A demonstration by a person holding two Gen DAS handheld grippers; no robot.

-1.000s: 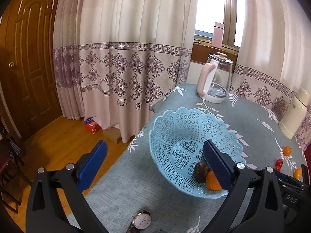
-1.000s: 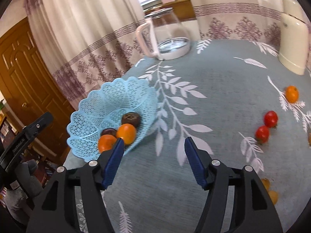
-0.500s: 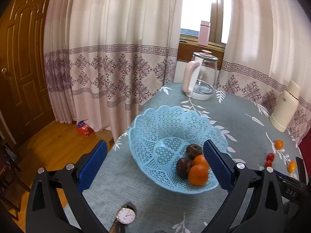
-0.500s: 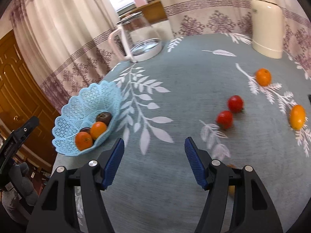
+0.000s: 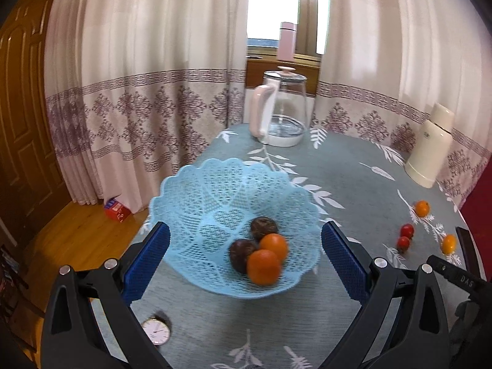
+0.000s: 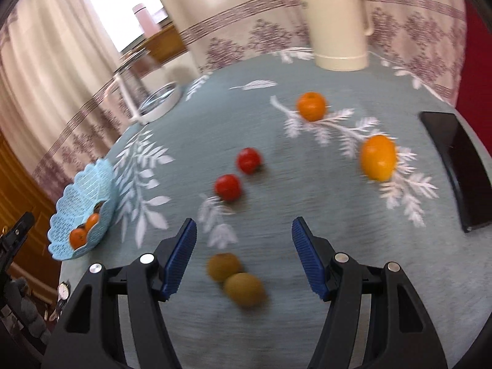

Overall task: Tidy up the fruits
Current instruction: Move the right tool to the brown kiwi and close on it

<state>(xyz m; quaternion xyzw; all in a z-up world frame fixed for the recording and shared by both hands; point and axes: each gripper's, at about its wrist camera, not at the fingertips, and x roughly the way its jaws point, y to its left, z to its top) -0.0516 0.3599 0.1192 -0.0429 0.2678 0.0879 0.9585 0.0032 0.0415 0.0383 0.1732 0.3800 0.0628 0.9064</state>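
A light blue lattice basket (image 5: 215, 184) (image 6: 89, 184) on the teal tablecloth holds two oranges (image 5: 264, 266) and two dark brown fruits (image 5: 263, 227). My left gripper (image 5: 244, 258) stands open in front of the basket, empty. My right gripper (image 6: 244, 256) is open and empty above two brownish-green kiwis (image 6: 244, 289). Beyond them lie two red tomatoes (image 6: 227, 186), a round orange (image 6: 311, 106) and an oval orange fruit (image 6: 378, 156). These loose fruits also show far right in the left wrist view, among them the tomatoes (image 5: 406, 230).
A glass kettle (image 5: 281, 110) with a pink handle stands at the table's back. A cream thermos (image 6: 336, 21) (image 5: 430, 147) sits back right. A black phone (image 6: 455, 166) lies at the right edge. A wristwatch (image 5: 155, 332) lies near the front left edge. Curtains hang behind.
My right gripper has swung right from the basket toward the loose fruit; the kiwis now lie between its fingers. My left view has shifted so the basket sits centred.
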